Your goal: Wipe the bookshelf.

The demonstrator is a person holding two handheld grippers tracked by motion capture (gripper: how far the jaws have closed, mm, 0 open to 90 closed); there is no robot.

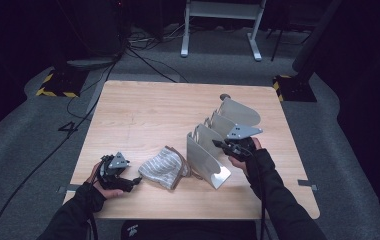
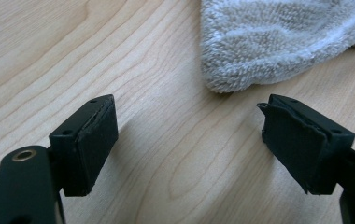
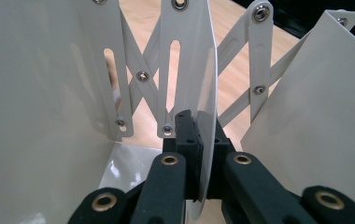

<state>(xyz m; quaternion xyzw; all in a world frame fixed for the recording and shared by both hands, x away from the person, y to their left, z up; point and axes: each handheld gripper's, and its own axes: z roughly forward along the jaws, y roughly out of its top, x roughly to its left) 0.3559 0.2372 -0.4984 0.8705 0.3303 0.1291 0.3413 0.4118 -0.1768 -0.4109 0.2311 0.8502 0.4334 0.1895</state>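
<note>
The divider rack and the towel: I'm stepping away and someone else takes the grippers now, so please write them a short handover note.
Right gripper: shut on the edge of one upright panel of the expanding divider rack, which stands on the right half of the table with its panels fanned apart.
Left gripper: open, nothing between its jaws, resting low on the wood just short of the striped towel.
The towel lies loosely folded on the table, left of the rack's front panel.
Done: rack gripped by one panel.
Left, probably: pick up the towel; it is untouched and not in any slot.
</note>
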